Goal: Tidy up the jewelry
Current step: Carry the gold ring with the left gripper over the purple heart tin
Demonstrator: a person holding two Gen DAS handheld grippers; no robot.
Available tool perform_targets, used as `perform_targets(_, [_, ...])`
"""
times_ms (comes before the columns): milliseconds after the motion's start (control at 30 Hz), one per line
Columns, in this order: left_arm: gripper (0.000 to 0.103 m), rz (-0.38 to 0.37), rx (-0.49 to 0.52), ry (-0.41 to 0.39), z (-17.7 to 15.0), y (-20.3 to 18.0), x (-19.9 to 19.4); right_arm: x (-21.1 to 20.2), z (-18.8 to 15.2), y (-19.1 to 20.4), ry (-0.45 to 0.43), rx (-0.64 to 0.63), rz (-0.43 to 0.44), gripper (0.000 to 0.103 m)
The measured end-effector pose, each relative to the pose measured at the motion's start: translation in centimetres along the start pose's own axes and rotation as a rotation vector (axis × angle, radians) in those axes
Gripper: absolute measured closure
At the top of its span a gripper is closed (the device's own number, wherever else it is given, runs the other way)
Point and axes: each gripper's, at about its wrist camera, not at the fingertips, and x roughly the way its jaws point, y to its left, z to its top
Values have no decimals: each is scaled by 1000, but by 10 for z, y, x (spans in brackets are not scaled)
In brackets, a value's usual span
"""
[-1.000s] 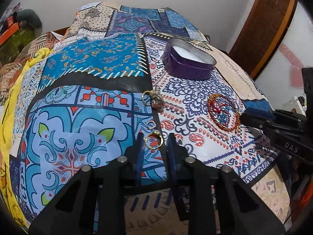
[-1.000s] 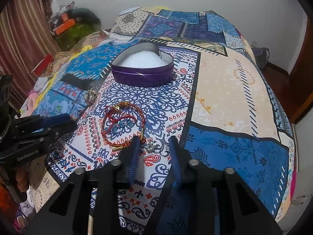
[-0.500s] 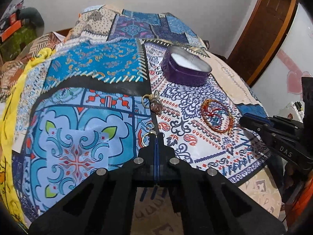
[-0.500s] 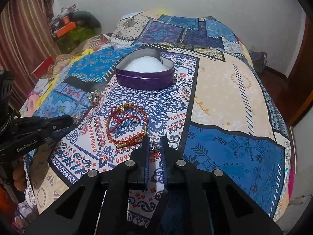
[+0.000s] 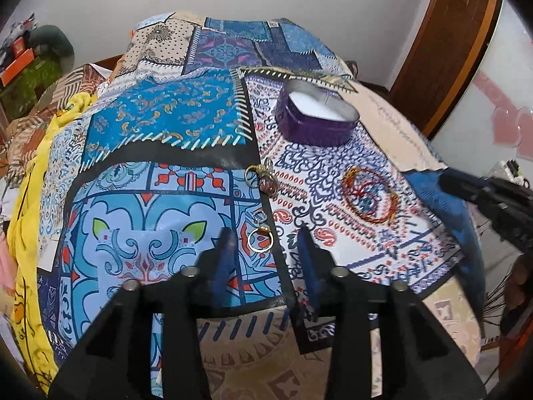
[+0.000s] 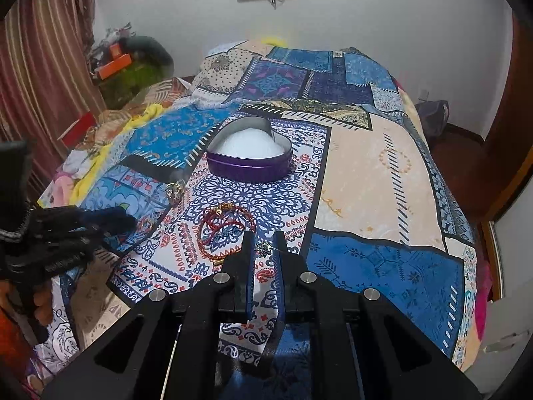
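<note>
A purple heart-shaped tin (image 5: pixel 316 120) with white padding sits open on the patterned bedspread; it also shows in the right wrist view (image 6: pixel 250 156). My left gripper (image 5: pixel 265 240) is open, its fingers either side of a gold ring (image 5: pixel 260 238) lying on the cloth. A cluster of gold rings (image 5: pixel 263 176) lies farther ahead. A red and gold bracelet (image 5: pixel 369 195) lies to the right; it also shows in the right wrist view (image 6: pixel 226 230). My right gripper (image 6: pixel 265 248) is shut on a small silver flower-shaped piece (image 6: pixel 264 249), lifted slightly above the bedspread.
The bed's near edge drops off just below both grippers. A yellow cloth (image 5: pixel 33 183) hangs at the left side. A wooden door (image 5: pixel 443 43) stands at the right, and curtains (image 6: pixel 36 76) and clutter stand at the far left.
My left gripper was shut half a second ago and has opened around the gold ring, which stays on the cloth. My right gripper closed on the silver piece and has risen.
</note>
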Motion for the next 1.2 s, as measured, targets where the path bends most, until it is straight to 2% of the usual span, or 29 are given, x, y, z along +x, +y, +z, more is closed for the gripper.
perform_targets(200, [66, 4, -13, 36, -2, 6, 22, -2, -2, -2, 0, 3, -7, 94])
perform_targets(333, [86, 27, -5, 24, -1, 8, 29, -1, -1, -4, 0, 8, -7, 94])
perform_targets(467, [87, 15, -6, 17, -1, 10, 29, -2, 0, -4, -8, 11, -3, 94])
perform_targets(500, [89, 15, -3, 15, -2, 9, 28, -2, 1, -4, -9, 12, 0, 94])
perform_targets(533, [99, 8, 1, 12, -2, 9, 26, -3, 1, -5, -11, 11, 1, 94])
perform_targets(700, [103, 24, 16, -7, 0, 6, 16, -6, 9, -2, -36, 1, 1, 94])
perform_targets(900, [103, 18, 20, -45, 9, 5, 2, -9, 22, 1, -70, -5, 6, 94])
perform_targets(1200, [103, -12, 64, -135, 43, -4, -19, 0, 47, 7, -98, -31, 17, 94])
